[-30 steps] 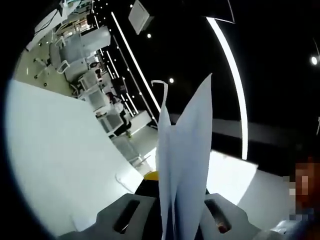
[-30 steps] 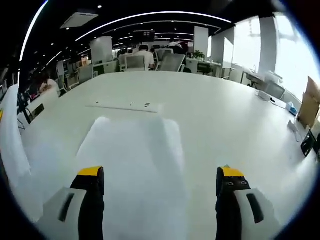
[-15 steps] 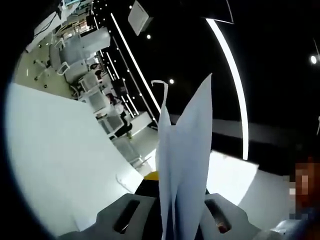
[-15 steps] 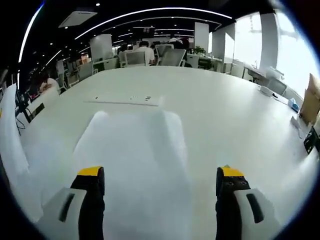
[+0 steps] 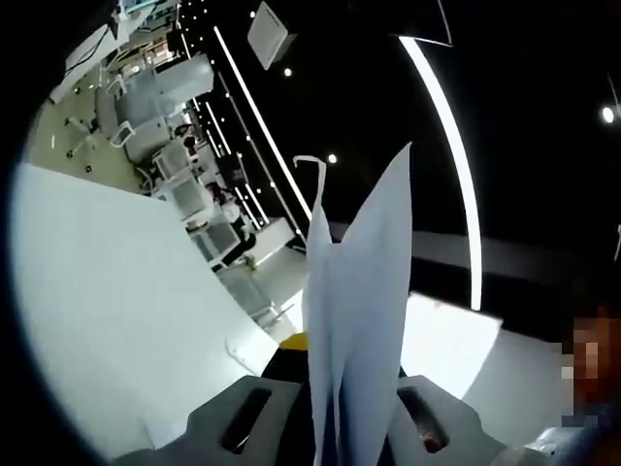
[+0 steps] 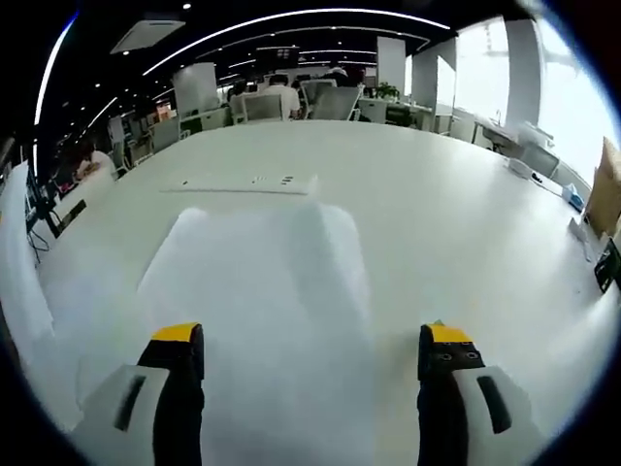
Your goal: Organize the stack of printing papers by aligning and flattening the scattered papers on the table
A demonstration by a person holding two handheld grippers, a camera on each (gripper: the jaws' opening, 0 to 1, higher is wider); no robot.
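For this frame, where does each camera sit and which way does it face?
Left gripper view: rides the left gripper, tilted up toward the dark ceiling; its jaws clamp upright white paper sheets.
Right gripper view: rides the right gripper, looking across the white table at flat white papers; jaws apart.
Shared: the white table.

Two claws (image 5: 335, 427) (image 6: 306, 354), one paper stack (image 6: 257, 282)

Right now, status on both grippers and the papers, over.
Left gripper shut on sheets, held upright. Right gripper open above paper flat on table. Nothing in the way.
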